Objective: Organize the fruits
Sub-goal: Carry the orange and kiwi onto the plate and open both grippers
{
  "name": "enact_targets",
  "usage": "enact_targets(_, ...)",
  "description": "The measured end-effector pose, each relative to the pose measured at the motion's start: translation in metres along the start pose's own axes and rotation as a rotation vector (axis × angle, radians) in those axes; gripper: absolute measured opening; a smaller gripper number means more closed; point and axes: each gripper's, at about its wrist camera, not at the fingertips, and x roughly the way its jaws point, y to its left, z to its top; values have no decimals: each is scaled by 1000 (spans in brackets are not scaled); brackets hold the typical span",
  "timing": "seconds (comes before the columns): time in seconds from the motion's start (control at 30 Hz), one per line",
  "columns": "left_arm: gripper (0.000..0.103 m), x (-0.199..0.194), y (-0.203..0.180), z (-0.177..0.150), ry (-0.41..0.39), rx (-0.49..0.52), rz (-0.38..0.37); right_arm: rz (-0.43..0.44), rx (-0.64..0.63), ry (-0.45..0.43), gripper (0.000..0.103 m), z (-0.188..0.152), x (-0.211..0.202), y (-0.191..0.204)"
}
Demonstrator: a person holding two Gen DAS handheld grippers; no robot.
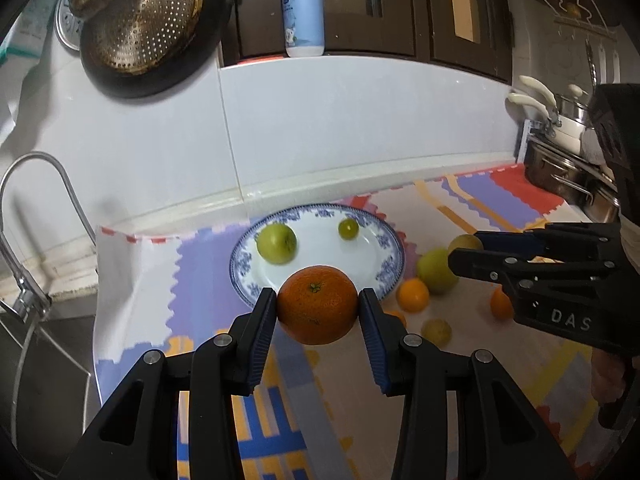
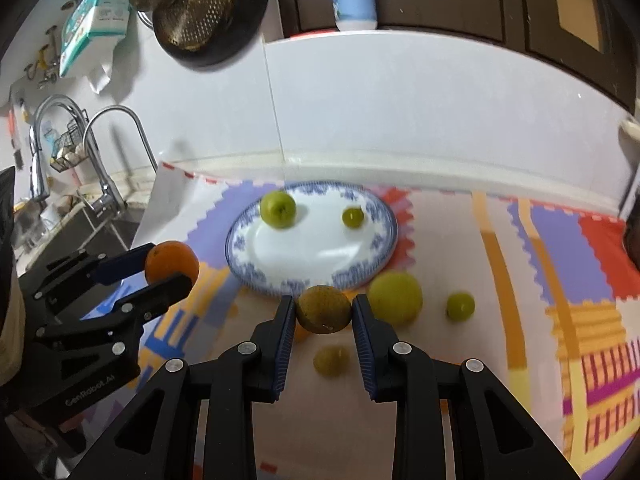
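Your left gripper (image 1: 318, 304) pinches the orange (image 1: 317, 304) in its jaws, above the plate (image 1: 384, 236) rim for dropping in; your right gripper (image 2: 323, 310) pinches a brownish fruit (image 2: 323, 309) nearby.

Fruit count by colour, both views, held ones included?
Orange: 4, one orange in the left jaws, three on the mat, one mostly hidden.
Green or yellow-green: 5, two on the plate.
Brownish: 1, the brownish fruit in the right jaws.
Total: 10
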Motion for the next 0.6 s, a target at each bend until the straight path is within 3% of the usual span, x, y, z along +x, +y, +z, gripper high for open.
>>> enact_targets(0.6, 42, 60, 22, 33, 9, 15, 32, 32, -56, 44, 30, 65, 73, -10)
